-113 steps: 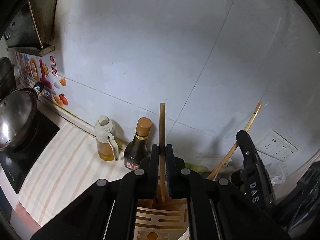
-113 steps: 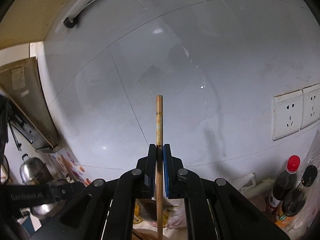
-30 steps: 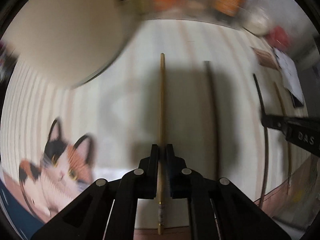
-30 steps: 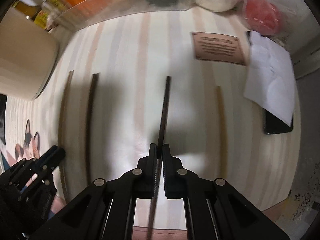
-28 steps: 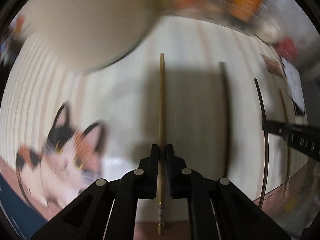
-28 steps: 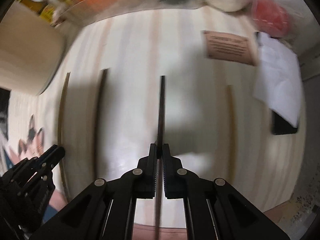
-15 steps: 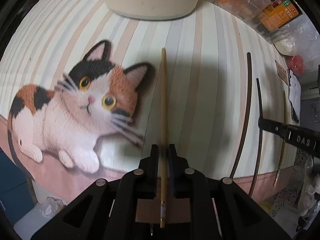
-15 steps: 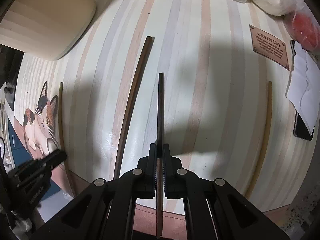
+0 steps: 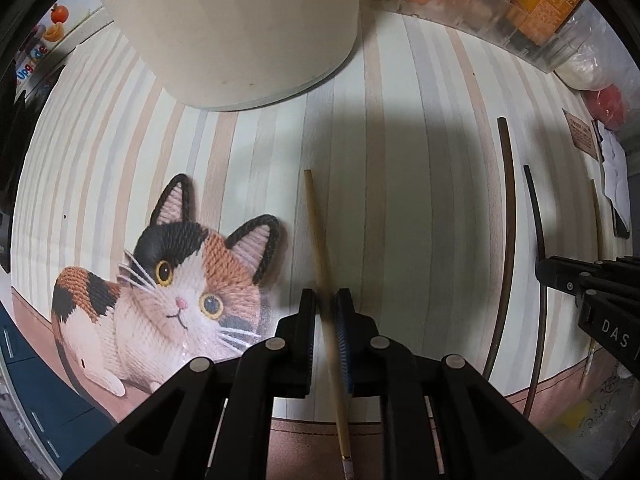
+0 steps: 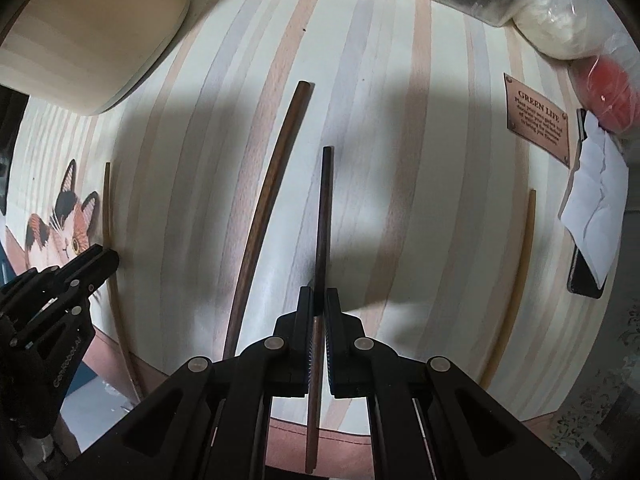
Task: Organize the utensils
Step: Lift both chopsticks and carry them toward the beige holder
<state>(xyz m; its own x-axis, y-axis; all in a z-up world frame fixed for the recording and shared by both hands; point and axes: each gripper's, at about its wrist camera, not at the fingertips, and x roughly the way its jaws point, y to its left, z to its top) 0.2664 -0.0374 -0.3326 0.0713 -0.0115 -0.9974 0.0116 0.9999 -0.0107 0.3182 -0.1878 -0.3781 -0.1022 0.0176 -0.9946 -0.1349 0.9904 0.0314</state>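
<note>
Chopsticks are being laid out in a row on the striped mat (image 10: 400,120), with the printed cat (image 9: 172,280) as the landmark at the mat's left end. A light bamboo chopstick (image 9: 316,232) is lying tilted just right of the cat's ear, between the jaws of the left gripper (image 9: 326,312), which are being held slightly apart with a gap showing on either side of the stick. Farther right of the cat, a dark chopstick (image 10: 324,220) is being pinched between the narrowly set jaws of the right gripper (image 10: 318,308). A brown chopstick (image 10: 268,208) is resting beside it on the cat's side, and another pale chopstick (image 10: 520,272) is lying farthest from the cat. Judging by this, the laying-out appears nearly finished, with pairing by colour seemingly left. Above the cat, a cream tub (image 9: 240,20) is standing, its contents unseen; a clear organizer (image 9: 500,8) behind is holding orange packets.
</note>
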